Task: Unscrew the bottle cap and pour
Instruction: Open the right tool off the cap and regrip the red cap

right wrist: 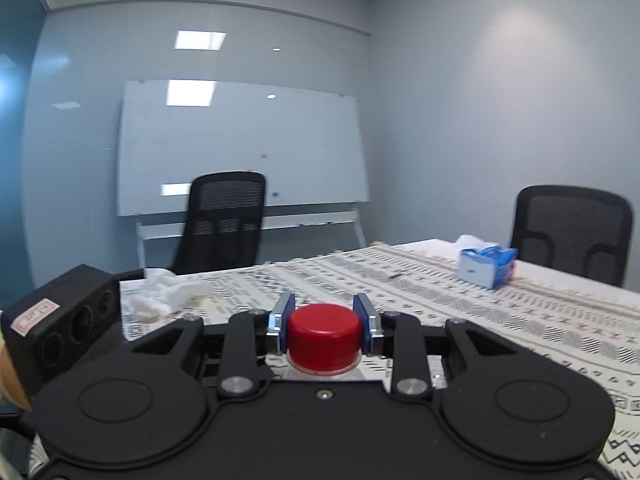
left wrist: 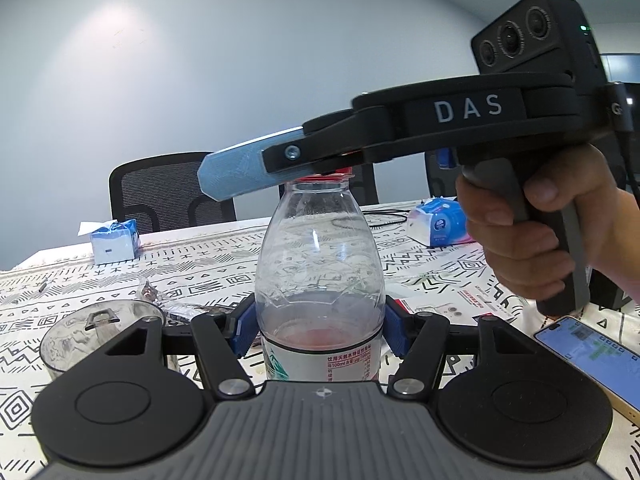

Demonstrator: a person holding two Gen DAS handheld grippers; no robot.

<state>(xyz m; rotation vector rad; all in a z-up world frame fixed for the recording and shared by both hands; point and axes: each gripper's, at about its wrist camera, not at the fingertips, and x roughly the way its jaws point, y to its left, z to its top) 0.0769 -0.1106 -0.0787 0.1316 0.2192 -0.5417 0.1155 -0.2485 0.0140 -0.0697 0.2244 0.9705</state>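
A clear plastic bottle [left wrist: 320, 264] with a little pink liquid at its bottom stands upright on the patterned tablecloth. My left gripper [left wrist: 320, 326] is shut on the bottle's body, blue pads pressed to both sides. The red cap [right wrist: 324, 336] sits on the bottle's neck. My right gripper [right wrist: 324, 326] is shut on the cap, one pad on each side. In the left wrist view the right gripper [left wrist: 280, 164] reaches in from the right over the bottle top and hides most of the cap [left wrist: 332, 174].
A clear glass cup [left wrist: 92, 332] stands left of the bottle. A phone [left wrist: 596, 360] lies at the right. Tissue packs [left wrist: 114, 242] [left wrist: 440, 220] sit further back. Crumpled tissue [right wrist: 164, 292] and a black device [right wrist: 60, 320] lie left. Office chairs [right wrist: 224, 220] stand behind the table.
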